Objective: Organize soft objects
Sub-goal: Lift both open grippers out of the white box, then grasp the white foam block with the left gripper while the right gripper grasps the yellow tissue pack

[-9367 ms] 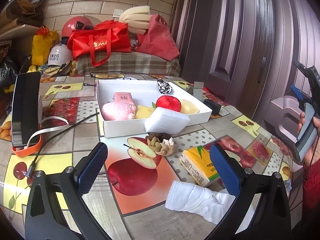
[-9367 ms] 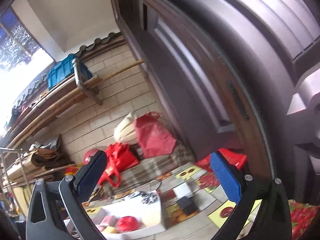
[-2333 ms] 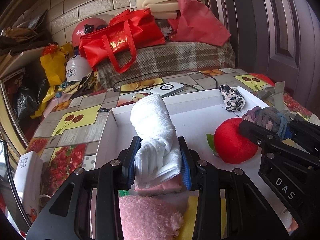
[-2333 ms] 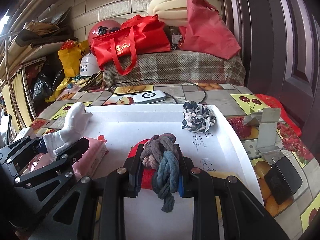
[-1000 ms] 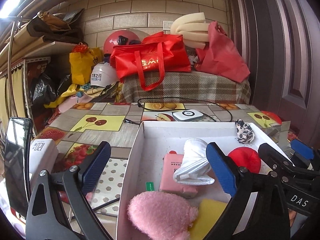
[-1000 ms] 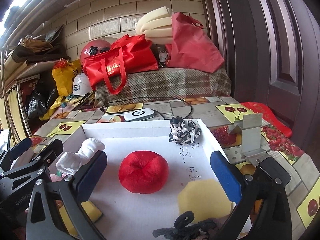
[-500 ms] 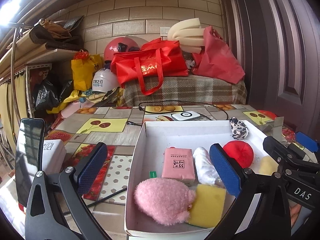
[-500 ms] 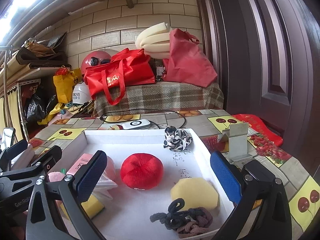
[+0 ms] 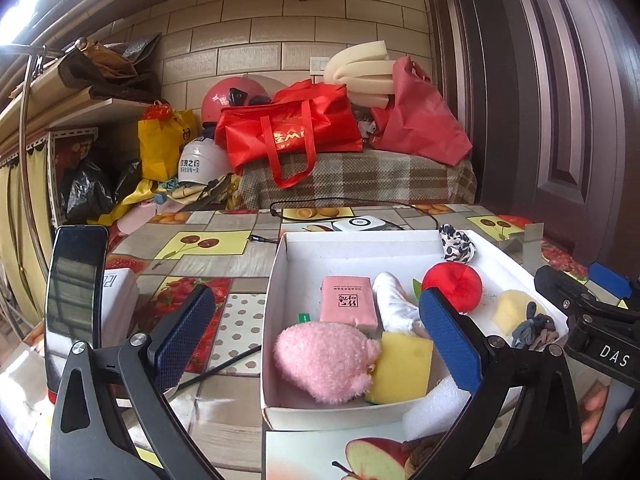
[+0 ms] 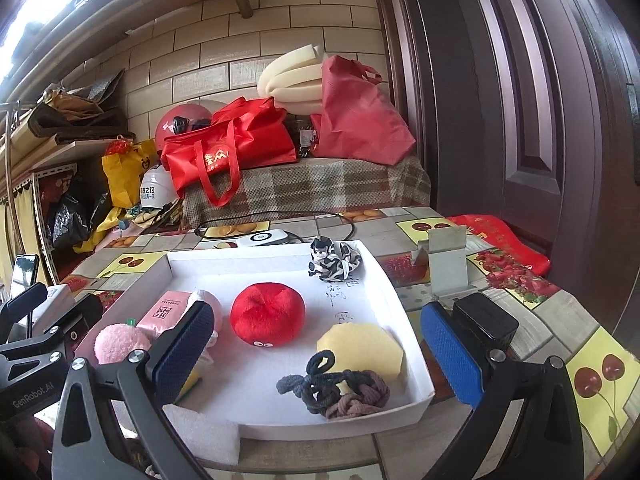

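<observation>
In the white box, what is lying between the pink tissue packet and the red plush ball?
A rolled white cloth lies between the pink tissue packet and the red plush ball. The left wrist view shows this plainly.

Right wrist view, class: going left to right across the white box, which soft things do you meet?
Pink fluffy toy → pink packet → red plush ball → knotted hair ties → yellow sponge, all inside the white box.
</observation>
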Available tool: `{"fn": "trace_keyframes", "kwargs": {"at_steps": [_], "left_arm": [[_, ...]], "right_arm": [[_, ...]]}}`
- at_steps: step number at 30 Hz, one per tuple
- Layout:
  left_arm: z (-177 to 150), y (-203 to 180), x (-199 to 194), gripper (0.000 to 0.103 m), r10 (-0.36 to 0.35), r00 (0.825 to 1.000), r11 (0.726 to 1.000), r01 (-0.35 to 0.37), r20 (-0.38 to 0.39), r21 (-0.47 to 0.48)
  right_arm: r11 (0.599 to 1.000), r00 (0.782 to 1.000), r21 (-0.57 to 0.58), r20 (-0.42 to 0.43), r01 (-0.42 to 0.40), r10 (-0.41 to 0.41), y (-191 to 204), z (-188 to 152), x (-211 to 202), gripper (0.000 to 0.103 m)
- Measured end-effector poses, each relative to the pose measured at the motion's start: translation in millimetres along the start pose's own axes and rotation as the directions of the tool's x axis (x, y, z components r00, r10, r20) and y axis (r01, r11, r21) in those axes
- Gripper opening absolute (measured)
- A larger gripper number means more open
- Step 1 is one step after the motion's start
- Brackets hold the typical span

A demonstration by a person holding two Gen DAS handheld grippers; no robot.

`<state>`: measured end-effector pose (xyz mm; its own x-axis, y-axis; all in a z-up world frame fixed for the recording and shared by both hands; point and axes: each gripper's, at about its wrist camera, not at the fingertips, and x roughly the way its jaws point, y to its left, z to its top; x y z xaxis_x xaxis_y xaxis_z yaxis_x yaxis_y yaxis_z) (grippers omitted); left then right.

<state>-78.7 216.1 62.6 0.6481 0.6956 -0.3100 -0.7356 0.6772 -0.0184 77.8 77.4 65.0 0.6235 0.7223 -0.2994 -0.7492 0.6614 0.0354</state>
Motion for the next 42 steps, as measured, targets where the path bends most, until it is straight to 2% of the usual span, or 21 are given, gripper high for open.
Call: {"fn": "trace_keyframes", "kwargs": {"at_steps": [12, 18, 24, 29, 36, 39, 42], "left_arm": [[-13.1, -1.2, -34.4, 0.103, -0.041, 0.999, 0.999, 0.042, -0.026, 0.027], [-24.1, -9.1, -52.4, 0.103, -0.107, 0.99, 0.99, 0.114, -0.09, 0.078], [-34.6, -23.1, -72.7, 0.103, -0.146, 0.982, 0.975, 0.164, -0.122, 0.153], [-38.4, -25.7, -85.6, 0.103, -0.166, 0.98, 0.969, 0.183, -0.114, 0.167], [-44.6, -17.9, -95.4, 0.103, -0.237, 0.952, 0.956, 0.263, -0.192, 0.128], [-50.0, -21.4, -106.5, 0.103, -0.245, 0.946, 0.945, 0.282, -0.213, 0.167], [-55.9, -25.7, -117.3, 0.103, -0.276, 0.927, 0.92, 0.331, -0.252, 0.208]], "right_arm": [[1.0, 1.0, 0.001, 0.012, 0.0, 0.0, -6.9, -7.5, -25.2, 0.103], [1.0, 1.0, 0.016, -0.013, 0.016, -0.016, -11.4, -12.1, -34.1, 0.103], [0.999, 0.999, 0.014, -0.01, 0.045, -0.045, -12.4, -14.8, -40.4, 0.103], [0.999, 0.999, -0.011, -0.007, 0.044, -0.045, -7.8, -16.2, -43.1, 0.103], [0.998, 0.999, -0.037, -0.026, 0.047, -0.048, -3.6, -18.6, -46.3, 0.103], [0.998, 0.998, -0.051, -0.044, 0.047, -0.05, -1.4, -20.9, -48.2, 0.103], [0.997, 0.997, -0.068, -0.073, 0.03, -0.035, 1.3, -24.6, -51.7, 0.103]]}}
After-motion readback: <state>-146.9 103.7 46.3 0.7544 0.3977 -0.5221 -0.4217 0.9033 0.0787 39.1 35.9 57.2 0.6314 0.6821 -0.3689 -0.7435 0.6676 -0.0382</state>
